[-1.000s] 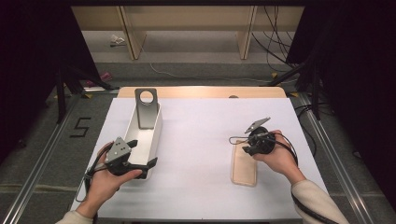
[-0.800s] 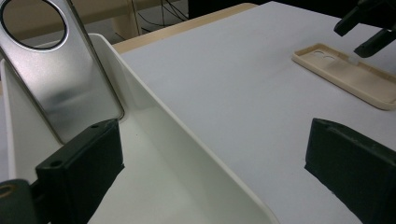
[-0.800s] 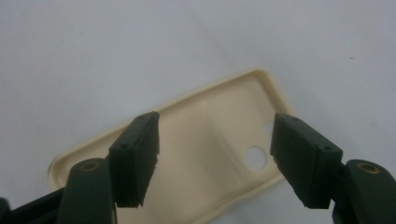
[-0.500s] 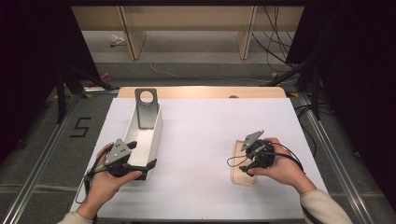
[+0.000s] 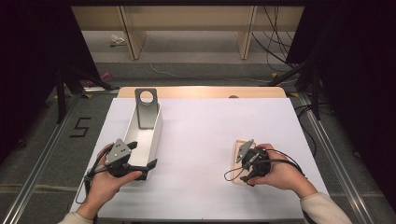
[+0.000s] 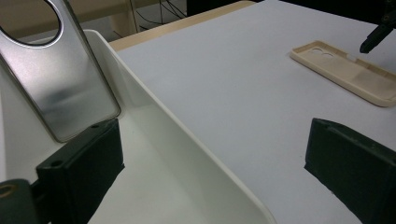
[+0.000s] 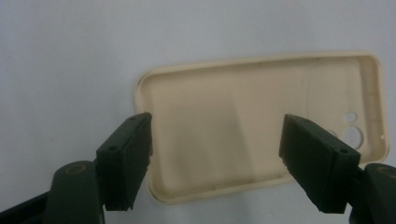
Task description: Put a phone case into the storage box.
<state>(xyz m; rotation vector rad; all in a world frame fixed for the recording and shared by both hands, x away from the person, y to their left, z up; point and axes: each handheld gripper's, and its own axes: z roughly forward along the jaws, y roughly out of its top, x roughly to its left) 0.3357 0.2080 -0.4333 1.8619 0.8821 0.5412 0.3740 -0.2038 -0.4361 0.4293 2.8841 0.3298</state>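
Observation:
A beige phone case (image 5: 236,156) (image 7: 261,126) lies hollow side up on the white table sheet at the right. My right gripper (image 5: 246,165) (image 7: 218,128) hovers just over its near end, pointing down. Its jaws have just been opening; the case shows below and between them, untouched by the pads. At the left stands a long white tray (image 5: 152,126) (image 6: 177,126) with a silver plate (image 5: 146,109) (image 6: 65,88), pierced by a round hole, leaning at its far end. My left gripper (image 5: 142,155) (image 6: 212,135) is open astride the tray's near right wall, one jaw inside, one outside.
The white sheet (image 5: 201,135) covers most of the table, with a wooden strip (image 5: 201,92) along the far edge. Metal rails run along both sides on the floor, where a "5" (image 5: 80,127) is marked. The case (image 6: 348,74) lies across from the tray.
The right gripper has moved toward the person along the phone case and its jaws have spread wide. The left hand and tray have stayed put.

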